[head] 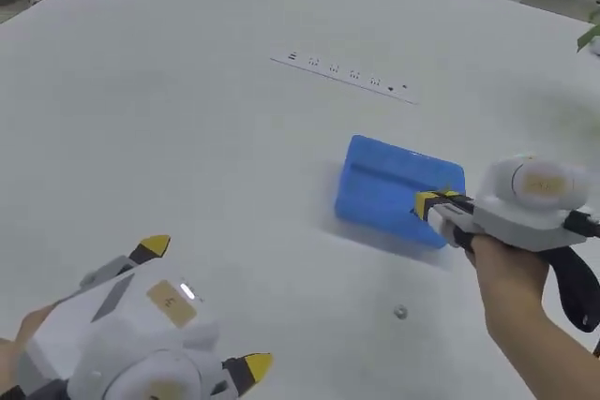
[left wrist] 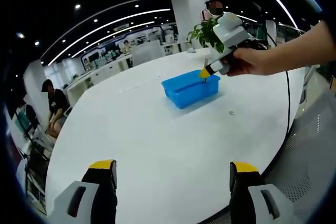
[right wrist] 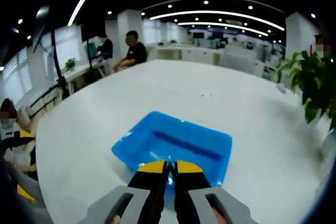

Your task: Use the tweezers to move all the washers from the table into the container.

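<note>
The right gripper (right wrist: pixel 169 168) rises from the bottom edge, its yellow-tipped jaws drawn almost together with a thin slit between them. The tips sit over the near rim of a translucent blue rectangular container (right wrist: pixel 176 145), which rests on a broad white table (right wrist: pixel 105 114). At the left edge, the left gripper (right wrist: pixel 23 163) shows two yellow tips set apart. A leafy plant (right wrist: pixel 310 85) stands at the right, and a person in a black shirt (right wrist: pixel 135 51) sits beyond the table.

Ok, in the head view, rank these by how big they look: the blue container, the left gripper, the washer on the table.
1. left gripper, but it's nearest the camera, so unsure
2. blue container
3. washer, clearly smallest
</note>
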Tool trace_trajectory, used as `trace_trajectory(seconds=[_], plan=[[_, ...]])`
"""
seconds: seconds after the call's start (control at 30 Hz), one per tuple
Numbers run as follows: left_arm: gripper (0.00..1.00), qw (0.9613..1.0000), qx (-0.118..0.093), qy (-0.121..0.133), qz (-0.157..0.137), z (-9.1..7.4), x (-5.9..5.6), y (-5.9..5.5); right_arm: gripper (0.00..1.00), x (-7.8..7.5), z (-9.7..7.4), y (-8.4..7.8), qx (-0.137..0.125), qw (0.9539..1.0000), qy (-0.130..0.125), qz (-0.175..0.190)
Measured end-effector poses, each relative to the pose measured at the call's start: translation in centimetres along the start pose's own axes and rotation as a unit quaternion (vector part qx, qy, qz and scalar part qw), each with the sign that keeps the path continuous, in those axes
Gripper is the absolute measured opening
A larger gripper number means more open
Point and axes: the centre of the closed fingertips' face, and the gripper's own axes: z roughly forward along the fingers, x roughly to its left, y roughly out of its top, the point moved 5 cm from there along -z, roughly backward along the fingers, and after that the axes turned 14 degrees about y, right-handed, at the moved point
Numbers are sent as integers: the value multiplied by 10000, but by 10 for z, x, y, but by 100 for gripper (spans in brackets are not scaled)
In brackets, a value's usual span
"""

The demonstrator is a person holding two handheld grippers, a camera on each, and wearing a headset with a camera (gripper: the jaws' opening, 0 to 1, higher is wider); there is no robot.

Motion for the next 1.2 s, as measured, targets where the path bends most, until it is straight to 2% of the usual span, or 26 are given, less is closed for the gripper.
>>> trace_trajectory(seconds=[0.1,0.2,0.37,0.43,0.6,0.7,0.9,0.97,1.2], plan=[[90,10000,5,12,6,0,0,0,2,0,-4,0,-8,9999,-26,108],[90,10000,-1,14,9,0,0,0,2,3,-13,4,-175,9998,-9,135],[91,10000,-12,-10,9,0,-1,1,2,13,-38,18,-477,9988,48,30],[91,10000,-12,-13,8,0,-1,0,2,15,-48,20,-566,9984,44,26],[91,10000,-26,-28,34,-1,-1,1,2,31,-72,17,-712,9974,60,98],[91,10000,-27,-60,17,-1,-2,1,2,41,-82,10,-689,9975,67,103],[91,10000,-72,-59,11,-2,-2,2,2,54,-91,-16,-453,9987,188,135],[91,9999,-69,-70,34,-2,-2,2,2,59,-91,-25,-378,9990,199,148],[91,9999,-97,-31,28,-2,-1,2,2,61,-83,-53,-101,9989,305,328]])
